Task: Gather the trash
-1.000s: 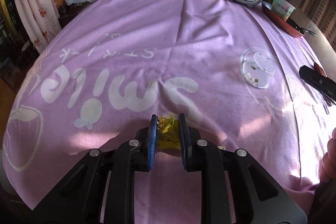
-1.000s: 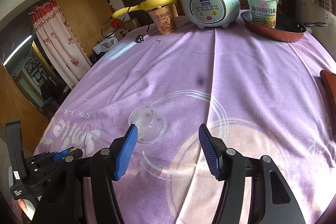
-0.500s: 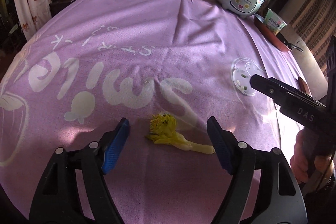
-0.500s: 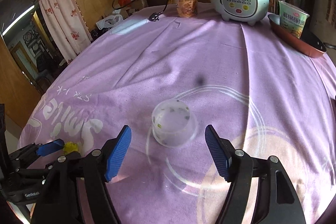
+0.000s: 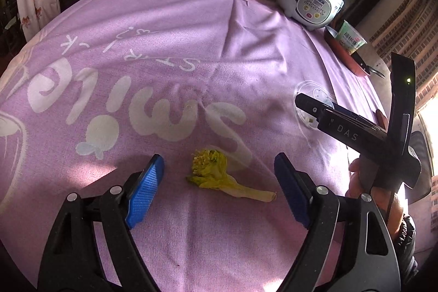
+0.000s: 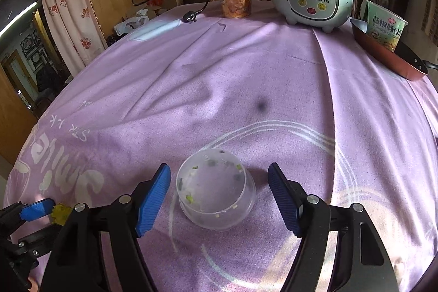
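My left gripper (image 5: 219,190) was opening around the loose vegetable scrap (image 5: 219,177), my right gripper (image 6: 219,196) stood open astride the plastic cup (image 6: 216,196), which I feared could slip or crush under an uneven squeeze.

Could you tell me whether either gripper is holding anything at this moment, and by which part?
Nothing is held. The left gripper, jaws opening, straddles the yellow vegetable scrap untouched; the open right gripper flanks the clear plastic cup.

clear plastic cup (image 5: 310,97): in left wrist view, largely hidden behind right gripper's arm
yellowed vegetable scrap (image 6: 60,212): in right wrist view, mostly hidden behind black gripper frame
person's hand (image 5: 383,199): partly covered by gripper handle
red frying pan (image 6: 388,54): handle cut off at right edge
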Motion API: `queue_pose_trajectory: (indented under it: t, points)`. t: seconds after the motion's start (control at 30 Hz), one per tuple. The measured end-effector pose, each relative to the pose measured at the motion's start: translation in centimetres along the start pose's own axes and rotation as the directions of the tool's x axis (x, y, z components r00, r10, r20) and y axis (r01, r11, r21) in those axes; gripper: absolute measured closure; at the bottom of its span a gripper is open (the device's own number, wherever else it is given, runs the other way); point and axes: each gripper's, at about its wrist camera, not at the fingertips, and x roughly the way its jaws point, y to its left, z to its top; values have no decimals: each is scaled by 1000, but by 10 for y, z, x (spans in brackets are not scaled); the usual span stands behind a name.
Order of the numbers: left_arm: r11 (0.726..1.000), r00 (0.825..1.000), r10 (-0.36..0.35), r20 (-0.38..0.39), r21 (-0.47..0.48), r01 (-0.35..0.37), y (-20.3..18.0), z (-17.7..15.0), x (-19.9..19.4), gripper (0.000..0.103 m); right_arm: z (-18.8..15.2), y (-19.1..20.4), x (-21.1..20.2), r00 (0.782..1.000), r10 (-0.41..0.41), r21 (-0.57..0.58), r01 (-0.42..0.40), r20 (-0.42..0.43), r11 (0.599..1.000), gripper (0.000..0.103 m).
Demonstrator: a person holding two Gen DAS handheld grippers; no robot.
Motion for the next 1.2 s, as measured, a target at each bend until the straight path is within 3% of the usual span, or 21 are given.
queue_pose_trajectory:
  t: [0.07, 0.17, 0.37, 0.5, 0.77, 0.87, 0.9, 0.93, 1.07, 1.2]
  points:
    - [1000, 1000, 1, 0, 1, -1, 0, 0, 0, 23, 0, -1, 1, 1000, 0, 4, 0, -3, 1000, 31]
    - [1000, 1000, 1, 0, 1, -1, 0, 0, 0, 23, -1, -2, -1, 1000, -8, -1, 8, -1, 1000, 50]
    - [1000, 1000, -6, -1, 12, 6, -1, -2, -1, 24, -4, -5, -28, 997, 41, 26, -43, 66, 999, 50]
    - [999, 1000, -14, -3, 45, 14, -9, -4, -1, 26, -7, -7, -26, 998, 59, 50, -61, 38, 997, 49]
    - [996, 1000, 5, -20, 91, -4, -18, -7, 4, 42, -8, -10, -22, 996, 86, 76, -86, 5, 993, 49]
    - [992, 1000, 20, -24, 127, -17, -25, -10, 5, 64, -8, -10, -23, 996, 93, 82, -93, 11, 992, 49]
    - [990, 1000, 21, -23, 137, -17, -27, -12, 5, 77, -8, -10, -24, 995, 96, 83, -97, 14, 992, 49]
    - [989, 1000, 21, -14, 144, -18, -28, -13, 3, 81, -8, -10, -25, 995, 98, 84, -99, 17, 991, 49]
    - [988, 999, 20, 49, 150, -27, -29, -14, -8, 85, -7, -10, -30, 993, 110, 86, -112, 31, 990, 49]
    - [990, 999, 18, 48, 137, -24, -27, -12, -8, 85, -7, -9, -28, 993, 113, 85, -115, 20, 990, 49]
